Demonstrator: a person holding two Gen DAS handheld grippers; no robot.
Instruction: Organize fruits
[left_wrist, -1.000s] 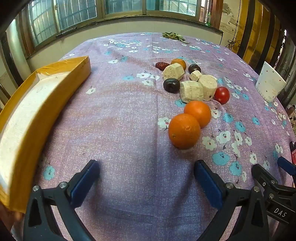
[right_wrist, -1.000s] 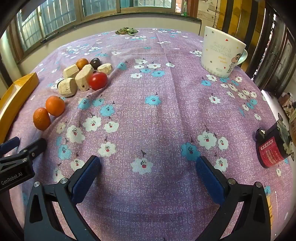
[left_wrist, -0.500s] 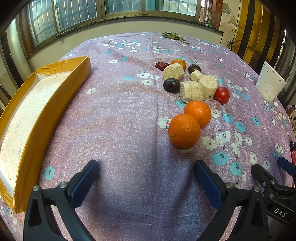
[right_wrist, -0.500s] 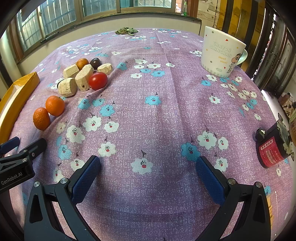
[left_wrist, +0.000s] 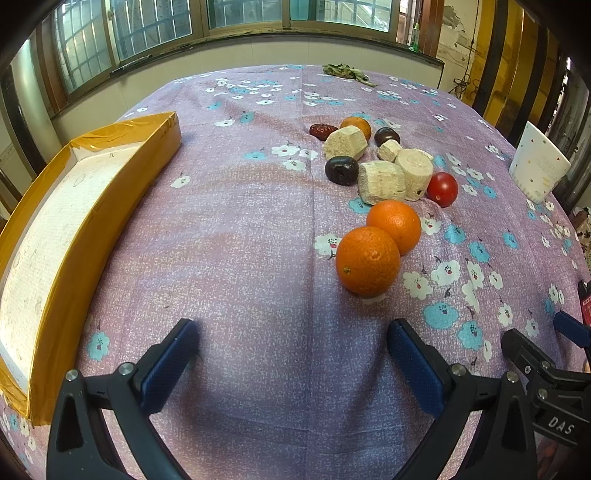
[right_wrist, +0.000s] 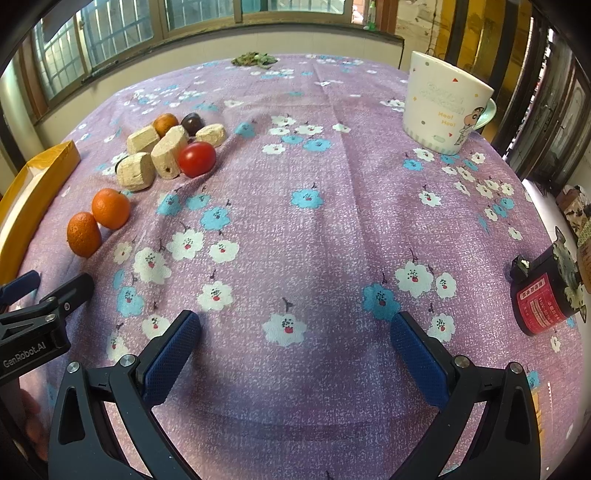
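Two oranges (left_wrist: 367, 261) (left_wrist: 393, 222) lie on the purple flowered cloth, just ahead and right of my open, empty left gripper (left_wrist: 291, 350). Behind them sit a red tomato (left_wrist: 442, 189), dark plums (left_wrist: 341, 170), a red date (left_wrist: 322, 130), a small orange (left_wrist: 356, 125) and several pale cork-like chunks (left_wrist: 382, 181). A yellow box (left_wrist: 74, 221) with a white inside lies at the left. My right gripper (right_wrist: 295, 347) is open and empty over bare cloth; the oranges (right_wrist: 84, 234) and tomato (right_wrist: 196, 159) are far to its left.
A white cartoon mug (right_wrist: 443, 107) stands at the right back. A black and red canister (right_wrist: 543, 299) lies at the right edge. Dried leaves (right_wrist: 255, 59) lie at the far edge. Each gripper shows at the side of the other's view (right_wrist: 33, 321).
The yellow box has shifted away to the left and settled flat on the cloth. Both grippers and the fruit have stayed put.
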